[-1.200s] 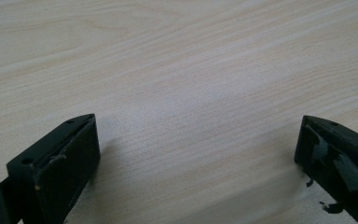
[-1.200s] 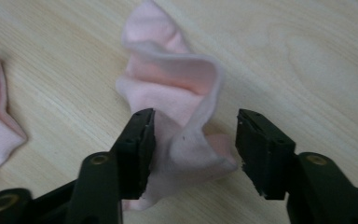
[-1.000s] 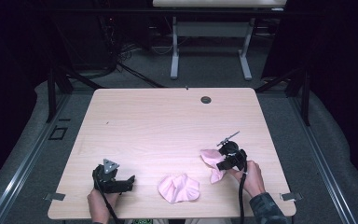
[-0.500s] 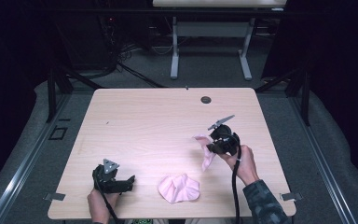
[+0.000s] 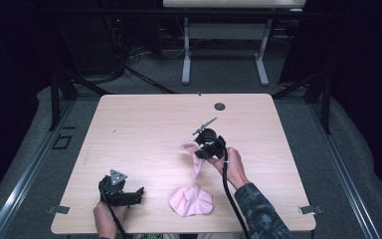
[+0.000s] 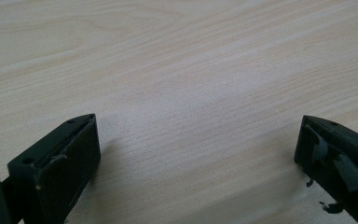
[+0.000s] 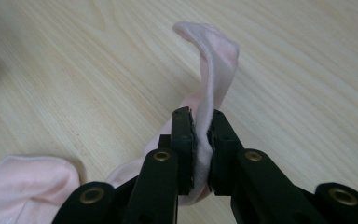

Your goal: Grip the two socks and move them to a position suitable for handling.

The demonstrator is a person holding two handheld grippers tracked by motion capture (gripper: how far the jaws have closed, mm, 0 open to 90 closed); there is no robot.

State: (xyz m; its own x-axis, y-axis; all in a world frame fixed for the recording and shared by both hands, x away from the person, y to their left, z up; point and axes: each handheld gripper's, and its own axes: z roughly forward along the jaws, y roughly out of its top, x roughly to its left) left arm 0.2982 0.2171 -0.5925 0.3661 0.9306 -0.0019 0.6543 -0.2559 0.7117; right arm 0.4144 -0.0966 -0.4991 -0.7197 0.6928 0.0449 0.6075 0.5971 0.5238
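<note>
Pink sock is pinched tight in the right gripper, dangling above the middle of the light wood table. Second pink sock lies crumpled near the front edge. Left gripper sits wide open on bare tabletop. Dark room, grey carpet, another desk's legs behind.
</note>
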